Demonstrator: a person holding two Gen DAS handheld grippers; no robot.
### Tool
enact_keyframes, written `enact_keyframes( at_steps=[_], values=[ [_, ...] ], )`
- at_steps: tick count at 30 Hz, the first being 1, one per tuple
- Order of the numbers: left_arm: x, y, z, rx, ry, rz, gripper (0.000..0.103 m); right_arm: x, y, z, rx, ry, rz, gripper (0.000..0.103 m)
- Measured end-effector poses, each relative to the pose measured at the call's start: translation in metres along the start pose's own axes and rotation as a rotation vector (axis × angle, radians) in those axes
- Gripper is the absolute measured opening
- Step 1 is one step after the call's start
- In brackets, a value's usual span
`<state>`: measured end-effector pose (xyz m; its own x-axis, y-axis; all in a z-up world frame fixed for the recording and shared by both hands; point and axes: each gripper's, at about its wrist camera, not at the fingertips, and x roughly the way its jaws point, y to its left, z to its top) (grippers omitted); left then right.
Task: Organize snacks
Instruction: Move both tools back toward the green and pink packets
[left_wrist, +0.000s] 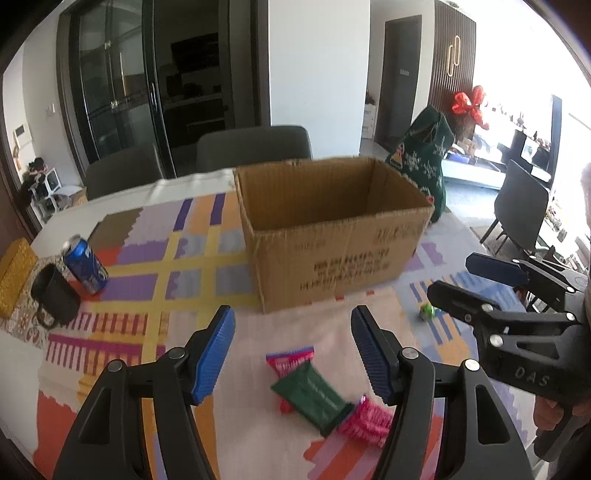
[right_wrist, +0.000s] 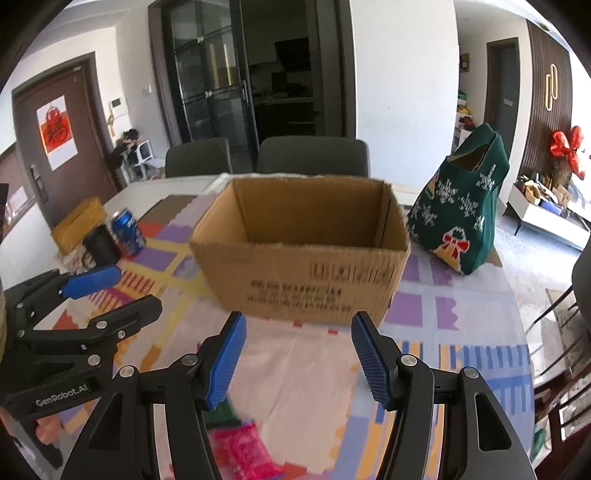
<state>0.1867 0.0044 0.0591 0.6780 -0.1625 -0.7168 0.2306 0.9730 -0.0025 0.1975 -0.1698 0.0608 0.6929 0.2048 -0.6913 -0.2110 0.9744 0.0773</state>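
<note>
An open cardboard box (left_wrist: 332, 254) stands on the patterned tablecloth; it also shows in the right wrist view (right_wrist: 303, 266). My left gripper (left_wrist: 293, 354) is open and empty above a dark green snack packet (left_wrist: 312, 398) lying over pink snack packets (left_wrist: 365, 421). A small green snack (left_wrist: 428, 311) lies to the right, by the right gripper (left_wrist: 461, 280), which is open. In the right wrist view my right gripper (right_wrist: 297, 358) is open and empty, with a pink packet (right_wrist: 243, 450) below it and the left gripper (right_wrist: 110, 291) at left.
A blue soda can (left_wrist: 85, 264), a black mug (left_wrist: 55, 295) and a yellow box (left_wrist: 14, 277) stand at the table's left. A green Christmas bag (right_wrist: 461, 218) stands right of the cardboard box. Grey chairs (left_wrist: 255, 146) line the far side.
</note>
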Motion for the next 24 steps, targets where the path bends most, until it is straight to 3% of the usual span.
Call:
enact_keyframes(
  at_steps=[13, 24],
  values=[
    [0.015, 0.008, -0.057, -0.009, 0.106, -0.039, 0.064, 0.016, 0.030, -0.052, -0.079, 0.162, 0.067, 0.063],
    [0.042, 0.027, -0.081, -0.020, 0.154, -0.100, 0.063, 0.051, 0.048, -0.087, -0.097, 0.355, 0.119, 0.063]
  ],
)
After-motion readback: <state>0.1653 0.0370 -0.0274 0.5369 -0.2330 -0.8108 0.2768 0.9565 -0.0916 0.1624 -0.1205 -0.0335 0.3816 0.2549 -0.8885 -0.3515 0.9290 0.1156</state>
